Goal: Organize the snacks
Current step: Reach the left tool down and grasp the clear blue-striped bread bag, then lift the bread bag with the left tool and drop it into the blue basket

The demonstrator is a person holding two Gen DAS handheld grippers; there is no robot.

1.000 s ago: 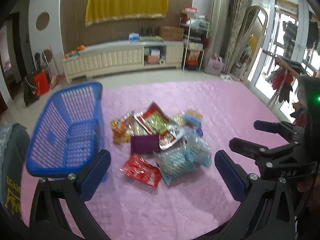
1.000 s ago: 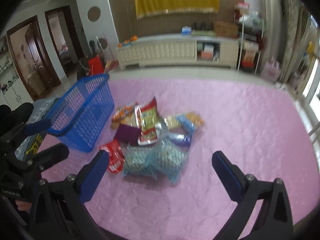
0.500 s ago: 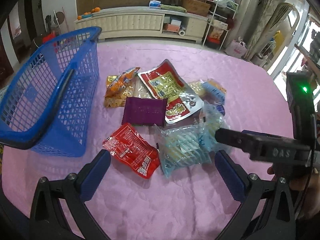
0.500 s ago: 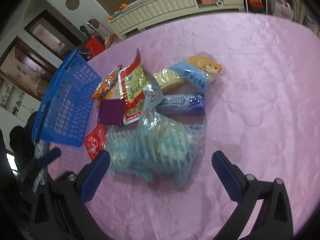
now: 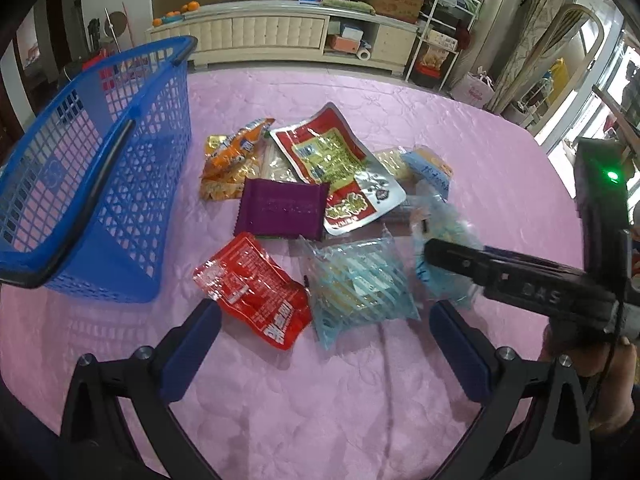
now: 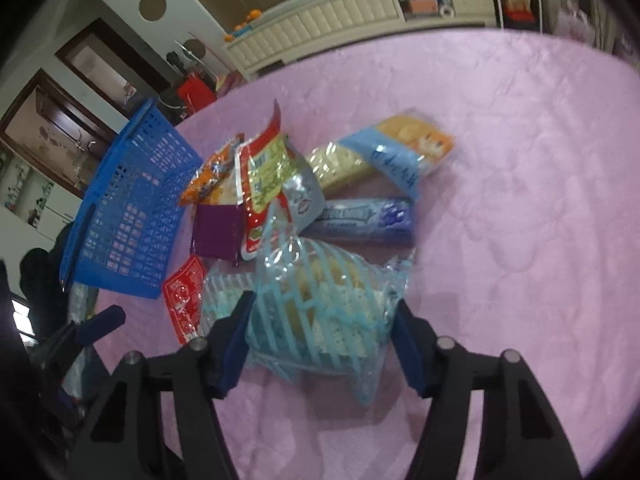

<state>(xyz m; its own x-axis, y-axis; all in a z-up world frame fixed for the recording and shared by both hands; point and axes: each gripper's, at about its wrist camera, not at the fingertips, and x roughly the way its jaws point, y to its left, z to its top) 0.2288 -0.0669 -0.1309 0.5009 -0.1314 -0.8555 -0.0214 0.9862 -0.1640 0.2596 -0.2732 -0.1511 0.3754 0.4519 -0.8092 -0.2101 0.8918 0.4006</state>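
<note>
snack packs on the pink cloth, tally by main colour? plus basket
Light blue striped bags: 2
Red packs: 2, small one, large red-and-green pouch
Purple: 2, square pack, long bar
Orange bag: 1
Pale cracker pack: 1
Blue-and-orange pack: 1
Total: 9 snacks
Blue basket: 1, no snacks in it

My left wrist view sits above the near edge of the pink tabletop (image 5: 320,400), looking forward and down over the snack pile, the blue basket (image 5: 92,184) to its left. My right wrist view comes in closer and lower, tilted, right against the blue-striped bag (image 6: 320,312). Both share the pile, the basket (image 6: 132,216) and the white cabinet (image 5: 280,36) behind.
</note>
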